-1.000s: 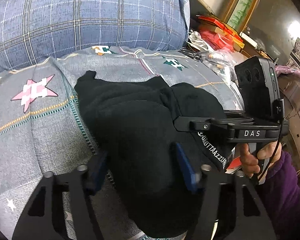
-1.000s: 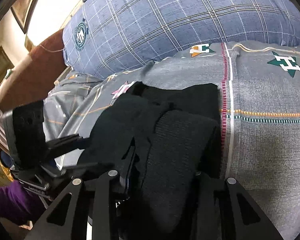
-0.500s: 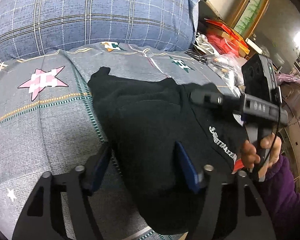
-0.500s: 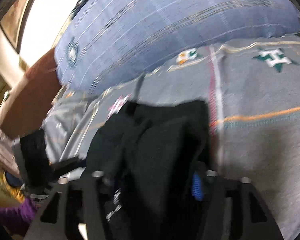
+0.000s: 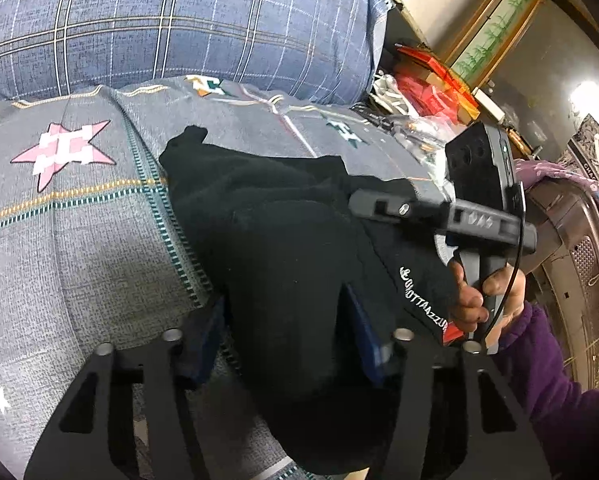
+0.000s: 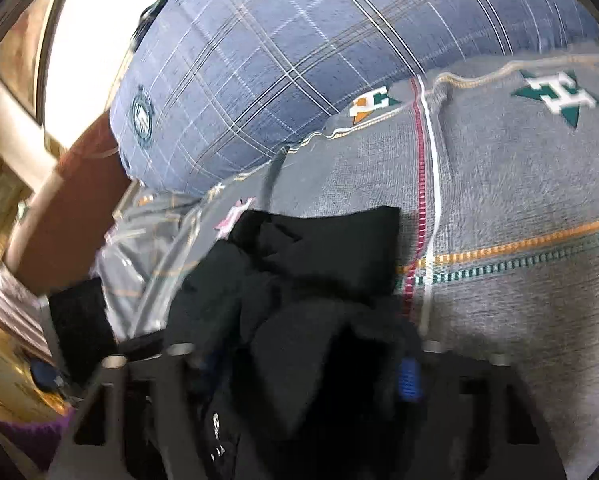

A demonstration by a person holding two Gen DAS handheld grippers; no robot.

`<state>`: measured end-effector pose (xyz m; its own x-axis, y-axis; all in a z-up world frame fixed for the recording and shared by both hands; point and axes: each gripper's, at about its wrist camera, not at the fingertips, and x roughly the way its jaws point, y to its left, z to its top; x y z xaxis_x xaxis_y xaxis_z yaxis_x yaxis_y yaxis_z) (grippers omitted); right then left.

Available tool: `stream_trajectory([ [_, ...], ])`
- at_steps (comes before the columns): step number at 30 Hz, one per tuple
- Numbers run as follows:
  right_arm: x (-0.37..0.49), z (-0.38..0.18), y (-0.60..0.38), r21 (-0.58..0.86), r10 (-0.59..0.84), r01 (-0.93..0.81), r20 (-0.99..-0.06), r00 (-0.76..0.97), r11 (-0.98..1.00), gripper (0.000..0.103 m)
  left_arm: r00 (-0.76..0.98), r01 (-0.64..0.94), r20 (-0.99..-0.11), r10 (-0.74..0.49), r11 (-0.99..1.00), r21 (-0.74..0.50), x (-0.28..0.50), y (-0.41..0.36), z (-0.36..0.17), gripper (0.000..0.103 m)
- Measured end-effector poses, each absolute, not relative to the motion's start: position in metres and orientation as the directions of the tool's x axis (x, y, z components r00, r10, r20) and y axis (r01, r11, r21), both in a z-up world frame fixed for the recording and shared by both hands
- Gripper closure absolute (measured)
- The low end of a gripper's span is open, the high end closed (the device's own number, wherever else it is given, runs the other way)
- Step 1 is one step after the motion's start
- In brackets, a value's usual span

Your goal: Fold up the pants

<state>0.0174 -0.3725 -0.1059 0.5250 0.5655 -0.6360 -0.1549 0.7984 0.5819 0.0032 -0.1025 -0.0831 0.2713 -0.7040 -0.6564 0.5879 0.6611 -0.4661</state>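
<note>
The black pants [image 5: 283,248] lie bunched in a thick fold on a grey patterned bedspread [image 5: 79,248]; white lettering shows near their right edge. My left gripper [image 5: 291,332] stands open with the folded cloth bulging between its blue-padded fingers [image 5: 363,336]. My right gripper [image 5: 379,204] reaches in from the right over the pants, held by a hand in a purple sleeve. In the right wrist view the pants [image 6: 319,280] fill the space between the right gripper's [image 6: 303,364] fingers, which stand apart. That view is blurred.
A large blue plaid pillow [image 5: 171,24] lies behind the pants, also in the right wrist view [image 6: 319,52]. Red boxes and clutter [image 5: 431,88] sit at the far right past the bed. The bedspread [image 6: 519,184] stretches right of the pants.
My right gripper has lifted and swung back from the cloth, its jaws wider than a second ago. The left gripper stays open around the fold; its view has shifted slightly.
</note>
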Motion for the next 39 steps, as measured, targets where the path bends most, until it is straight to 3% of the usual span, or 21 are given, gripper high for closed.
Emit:
stream_trajectory([
  [1,0.015,-0.105,-0.37,0.574,0.566,-0.167,-0.639,0.521,0.802,0.068,0.277,0.595,-0.653,-0.705,0.66,-0.459,0.001,-0.103,-0.081,0.056],
  [2,0.012,-0.104,-0.37,0.59,0.587,-0.18,-0.626,0.513,0.787,0.075,0.285,0.604,-0.653,-0.701,0.661,-0.446,-0.002,-0.104,-0.078,0.057],
  [5,0.003,-0.095,-0.364,0.558,0.576,-0.213,-0.629,0.523,0.802,0.078,0.304,0.633,-0.659,-0.688,0.663,-0.4,-0.009,-0.107,-0.074,0.062],
  [14,-0.018,-0.075,-0.357,0.528,0.564,-0.25,-0.595,0.572,0.811,0.083,0.324,0.648,-0.638,-0.698,0.655,-0.388,-0.017,-0.105,-0.058,0.071],
  [31,0.005,-0.009,-0.3,0.648,0.711,-0.408,-0.307,0.632,0.643,0.083,0.529,0.561,-0.516,-0.674,0.734,-0.384,-0.008,-0.019,0.002,0.072],
  [34,0.033,-0.019,-0.276,0.674,0.717,-0.373,-0.342,0.607,0.637,0.083,0.514,0.493,-0.576,-0.636,0.768,-0.409,0.015,-0.003,-0.021,0.072],
  [39,0.071,-0.058,-0.23,0.59,0.627,-0.275,-0.55,0.552,0.759,0.083,0.485,0.367,-0.712,-0.507,0.858,-0.361,0.047,0.006,-0.075,0.067],
])
